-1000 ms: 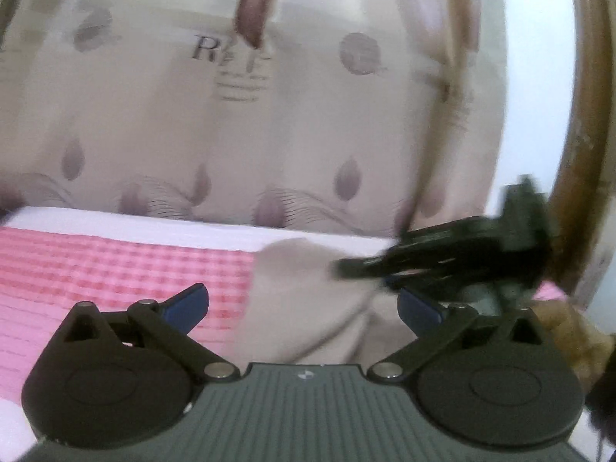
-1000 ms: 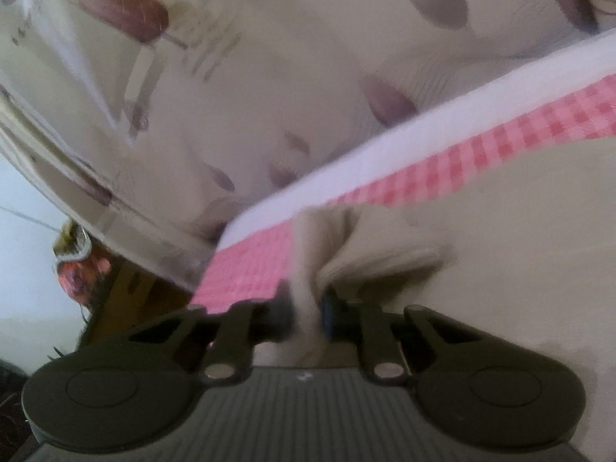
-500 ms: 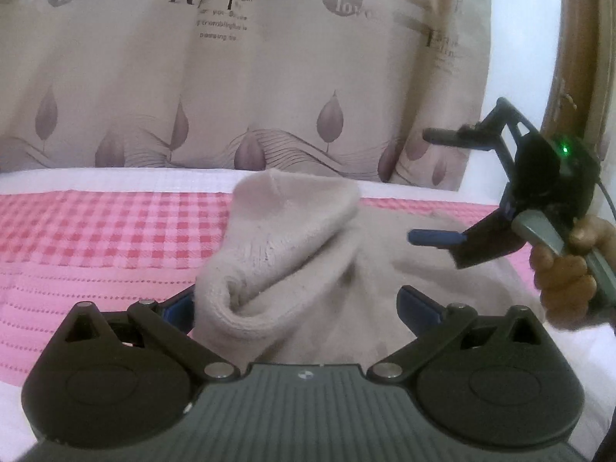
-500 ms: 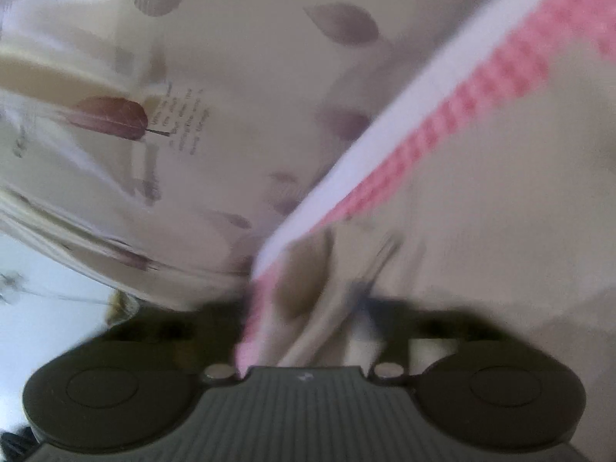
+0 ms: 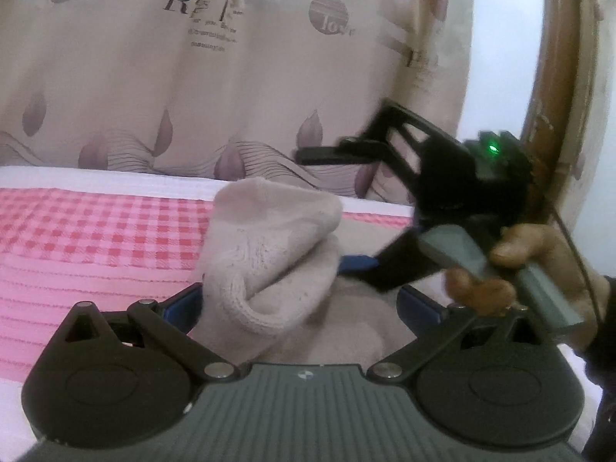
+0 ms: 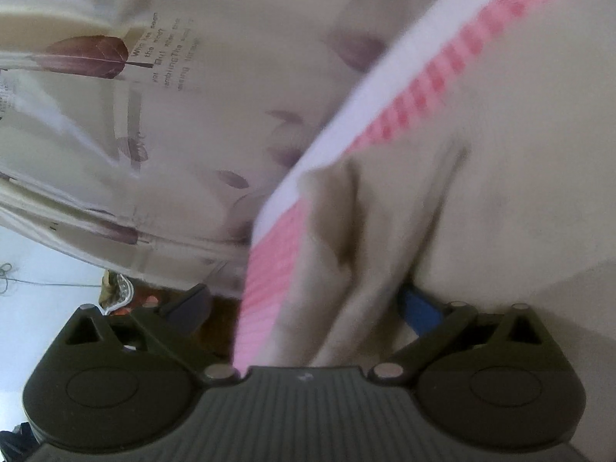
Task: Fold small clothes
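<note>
Left gripper (image 5: 300,304): jaws wide, gripping nothing.
Right gripper (image 5: 338,208): jaws spread wide, just released.
Beige knit garment (image 5: 265,254): bunched on pink checked bedspread (image 5: 96,238).
Advice: probably flatten the roll, then pinch one edge.

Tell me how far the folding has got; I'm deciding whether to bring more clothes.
Done: the beige knit garment has one end turned over in a loose, puffy fold on the pink checked cloth. In hand: nothing is gripped; the right gripper, whose jaws have just been opening, stands open beside the fold, and the left gripper is open around it. Left: flattening and finishing the fold.
</note>
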Demonstrator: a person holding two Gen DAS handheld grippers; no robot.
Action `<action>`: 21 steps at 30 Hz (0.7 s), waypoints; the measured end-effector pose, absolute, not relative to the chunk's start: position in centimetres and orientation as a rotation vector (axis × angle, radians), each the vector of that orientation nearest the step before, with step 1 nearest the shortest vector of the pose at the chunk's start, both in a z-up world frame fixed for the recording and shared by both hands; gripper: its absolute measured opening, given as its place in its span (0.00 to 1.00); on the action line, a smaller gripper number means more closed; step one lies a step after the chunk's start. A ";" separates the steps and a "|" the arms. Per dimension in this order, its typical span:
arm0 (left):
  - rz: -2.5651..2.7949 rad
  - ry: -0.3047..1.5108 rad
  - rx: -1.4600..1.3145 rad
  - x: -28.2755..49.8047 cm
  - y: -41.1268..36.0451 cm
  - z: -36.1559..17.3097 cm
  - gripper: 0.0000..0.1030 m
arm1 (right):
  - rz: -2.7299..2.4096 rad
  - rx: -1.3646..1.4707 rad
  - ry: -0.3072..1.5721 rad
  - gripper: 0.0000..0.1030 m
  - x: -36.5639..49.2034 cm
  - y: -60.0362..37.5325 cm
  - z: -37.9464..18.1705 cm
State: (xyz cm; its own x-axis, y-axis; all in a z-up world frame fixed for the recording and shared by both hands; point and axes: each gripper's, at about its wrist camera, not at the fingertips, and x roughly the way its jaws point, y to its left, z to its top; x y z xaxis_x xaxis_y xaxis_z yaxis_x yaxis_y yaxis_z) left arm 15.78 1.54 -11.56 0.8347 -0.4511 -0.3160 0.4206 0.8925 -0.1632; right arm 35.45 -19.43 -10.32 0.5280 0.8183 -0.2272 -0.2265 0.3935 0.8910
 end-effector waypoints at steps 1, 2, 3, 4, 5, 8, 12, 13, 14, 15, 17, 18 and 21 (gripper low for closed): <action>-0.462 0.352 -0.075 15.7 1.4 -11.7 0.99 | 0.752 0.912 0.741 1.00 35.6 -19.0 -10.2; -0.466 0.349 -0.059 15.5 1.2 -11.8 0.99 | 0.749 0.888 0.740 1.00 35.7 -18.5 -10.1; -0.476 0.347 -0.043 15.4 1.0 -11.9 0.99 | 0.742 0.874 0.737 1.00 35.7 -18.2 -10.1; -0.485 0.344 -0.031 15.2 0.8 -12.0 0.99 | 0.740 0.846 0.721 0.89 35.7 -17.9 -10.0; -0.491 0.341 -0.018 15.1 0.6 -12.1 0.99 | 0.728 0.796 0.705 0.73 35.6 -17.7 -9.7; -0.504 0.332 -0.002 14.7 0.3 -12.5 0.99 | 0.697 0.650 0.675 0.14 35.3 -17.1 -9.1; -0.514 0.313 -0.025 14.1 0.6 -12.2 0.99 | 0.678 0.625 0.604 0.14 34.9 -17.5 -8.8; -0.515 0.306 -0.033 13.9 0.6 -12.0 0.99 | 0.688 0.642 0.594 0.14 34.9 -17.8 -8.7; -0.515 0.299 -0.035 13.6 0.6 -11.6 1.00 | 0.698 0.644 0.583 0.14 34.8 -18.1 -8.5; -0.518 0.293 -0.034 13.4 0.6 -11.2 1.00 | 0.695 0.633 0.572 0.14 34.6 -18.3 -8.2; -0.536 0.277 -0.038 13.0 0.4 -10.4 1.00 | 0.707 0.633 0.556 0.14 34.4 -19.2 -7.6; -0.543 0.271 -0.041 12.8 0.3 -10.1 1.00 | 0.702 0.636 0.543 0.14 34.3 -19.9 -7.3; -0.562 0.278 -0.053 12.6 -0.3 -9.5 1.00 | 0.680 0.660 0.501 0.14 33.7 -22.8 -6.6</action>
